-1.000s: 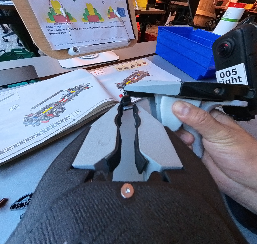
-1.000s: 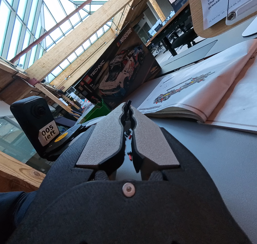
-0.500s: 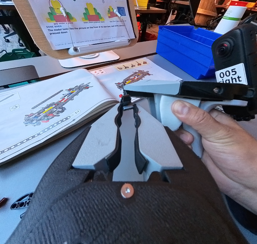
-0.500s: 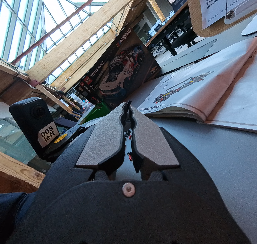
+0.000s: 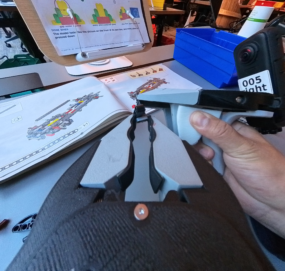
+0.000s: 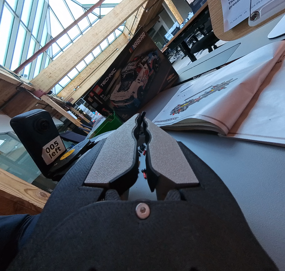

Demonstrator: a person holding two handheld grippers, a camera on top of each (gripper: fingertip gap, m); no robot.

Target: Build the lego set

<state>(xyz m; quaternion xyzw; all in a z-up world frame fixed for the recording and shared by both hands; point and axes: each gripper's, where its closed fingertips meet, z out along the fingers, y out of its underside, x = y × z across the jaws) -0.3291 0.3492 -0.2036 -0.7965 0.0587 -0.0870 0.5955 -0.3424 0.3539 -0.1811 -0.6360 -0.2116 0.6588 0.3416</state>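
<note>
Large open workshop hall. Sloped glass roof overhead, pale daylight coming through, crossed by heavy timber beams and a thin red pipe. More timber framing low at left. Grey tabletop in the foreground, smooth and matte. Behind it, rows of dark desks and black office chairs run deep into the room. Wooden crates or cabinets at far right. Patterned grey floor visible at left.
</note>
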